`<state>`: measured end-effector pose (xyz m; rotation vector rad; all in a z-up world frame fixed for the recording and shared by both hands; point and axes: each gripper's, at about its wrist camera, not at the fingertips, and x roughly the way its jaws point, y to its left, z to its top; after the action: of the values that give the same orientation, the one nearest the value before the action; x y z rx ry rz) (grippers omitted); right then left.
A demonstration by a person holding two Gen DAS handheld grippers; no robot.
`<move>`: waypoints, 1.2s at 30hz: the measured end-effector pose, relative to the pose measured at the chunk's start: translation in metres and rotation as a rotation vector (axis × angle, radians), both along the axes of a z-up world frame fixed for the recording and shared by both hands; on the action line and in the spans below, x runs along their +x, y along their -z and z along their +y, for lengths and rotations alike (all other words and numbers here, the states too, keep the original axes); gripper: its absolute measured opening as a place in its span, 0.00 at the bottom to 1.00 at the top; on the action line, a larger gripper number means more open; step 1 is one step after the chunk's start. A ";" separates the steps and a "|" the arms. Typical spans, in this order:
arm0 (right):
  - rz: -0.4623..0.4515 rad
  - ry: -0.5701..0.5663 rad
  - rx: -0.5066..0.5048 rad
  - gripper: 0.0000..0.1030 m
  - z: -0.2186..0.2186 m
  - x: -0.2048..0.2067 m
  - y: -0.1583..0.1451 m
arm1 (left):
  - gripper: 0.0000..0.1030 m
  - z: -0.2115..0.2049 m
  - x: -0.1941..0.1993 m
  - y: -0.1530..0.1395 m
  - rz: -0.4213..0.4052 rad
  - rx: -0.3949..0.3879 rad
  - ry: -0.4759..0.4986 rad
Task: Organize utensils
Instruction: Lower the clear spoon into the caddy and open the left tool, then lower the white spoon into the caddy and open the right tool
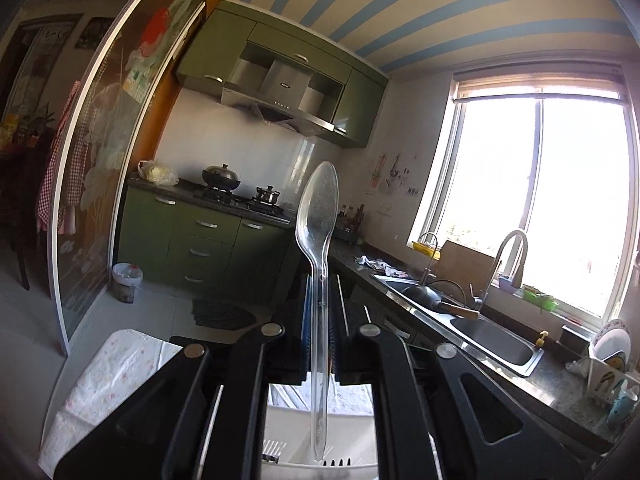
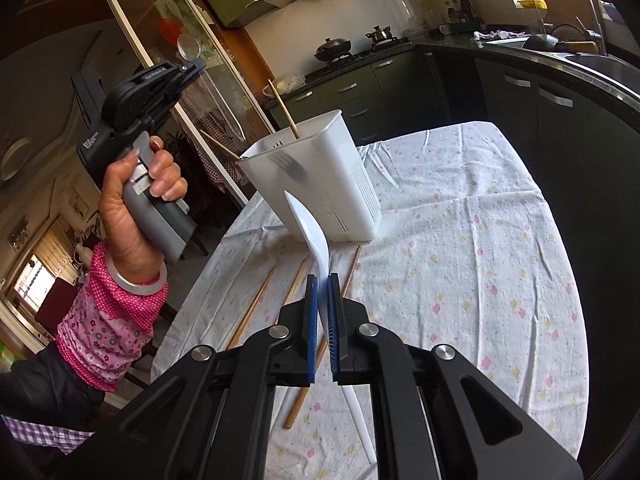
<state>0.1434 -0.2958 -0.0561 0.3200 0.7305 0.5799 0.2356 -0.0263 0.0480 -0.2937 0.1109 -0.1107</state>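
My left gripper (image 1: 319,280) is shut on a clear plastic spoon (image 1: 318,216), bowl up, handle tip hanging just above the white utensil holder's rim (image 1: 280,466). In the right wrist view the left gripper (image 2: 196,65) hangs high, left of the white holder (image 2: 340,184), with the clear spoon (image 2: 188,46) in it. My right gripper (image 2: 322,280) is shut on a white plastic spoon (image 2: 312,228), bowl pointing toward the holder. The holder contains a dark fork (image 2: 290,166) and wooden chopsticks (image 2: 282,106). Three more chopsticks (image 2: 256,304) lie on the tablecloth by my right gripper.
The round table has a floral cloth (image 2: 460,240). Behind stand green cabinets (image 1: 200,236), a stove with pots (image 1: 222,178), and a counter with sink (image 1: 492,340) on the right. A glass sliding door (image 1: 104,168) is on the left.
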 end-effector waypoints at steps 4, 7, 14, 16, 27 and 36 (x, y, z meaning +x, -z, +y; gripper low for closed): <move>-0.066 -0.004 0.028 0.06 0.003 0.006 -0.027 | 0.08 0.001 0.015 0.016 0.027 0.013 -0.011; -0.130 -0.005 0.045 0.06 0.008 0.009 -0.051 | 0.08 0.002 0.021 0.027 0.048 0.032 -0.013; -0.274 0.006 0.133 0.06 0.012 0.019 -0.099 | 0.08 -0.004 0.031 0.050 0.106 0.112 -0.005; -0.298 0.004 0.164 0.06 0.014 0.024 -0.107 | 0.12 -0.007 0.030 0.056 0.107 0.134 -0.001; -0.375 0.055 0.275 0.06 0.031 0.074 -0.127 | 0.27 -0.001 -0.008 0.050 0.091 0.151 0.013; -0.347 0.153 0.329 0.06 0.060 0.164 -0.108 | 0.29 0.039 -0.069 0.051 0.137 0.102 0.009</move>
<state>0.3072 -0.2362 0.0514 0.5584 0.2712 0.5905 0.1662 0.0129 -0.0031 -0.1991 0.2530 -0.0932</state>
